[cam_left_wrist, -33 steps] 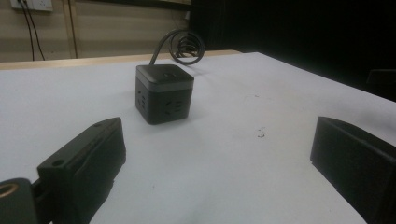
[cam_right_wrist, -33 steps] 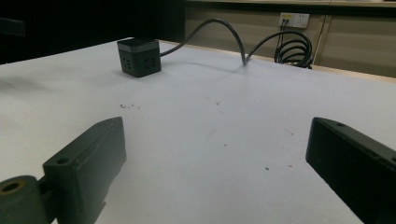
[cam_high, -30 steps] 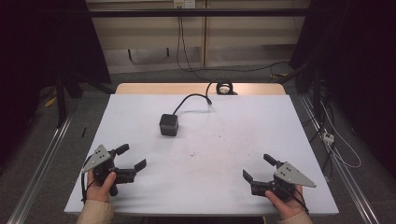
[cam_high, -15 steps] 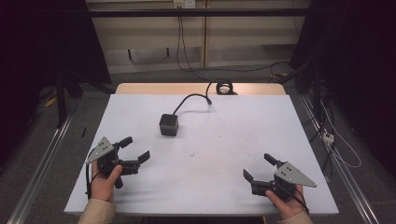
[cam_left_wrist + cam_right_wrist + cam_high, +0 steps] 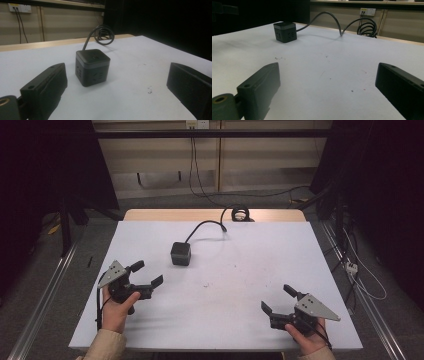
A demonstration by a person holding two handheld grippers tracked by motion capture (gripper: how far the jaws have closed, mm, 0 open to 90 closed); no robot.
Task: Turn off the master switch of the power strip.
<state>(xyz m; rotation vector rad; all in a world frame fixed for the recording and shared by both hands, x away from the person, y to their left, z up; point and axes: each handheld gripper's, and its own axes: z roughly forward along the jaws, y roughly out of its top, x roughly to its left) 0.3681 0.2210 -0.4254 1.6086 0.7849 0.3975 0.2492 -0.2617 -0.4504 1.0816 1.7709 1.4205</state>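
The left gripper (image 5: 146, 275) has its jaws spread wide and empty, aimed at the cube power socket (image 5: 180, 253), which sits just ahead and slightly to the right on the white table (image 5: 250, 270). The right gripper (image 5: 278, 300), equally open and holding nothing, rests well apart near the front edge, so the left is clearly nearer. The cube's cable (image 5: 205, 226) runs back to a coil (image 5: 240, 213) at the far edge; the plug end is hard to make out.

High view looks down from above; both gripper views sit low, sharing the cube (image 5: 92, 67)
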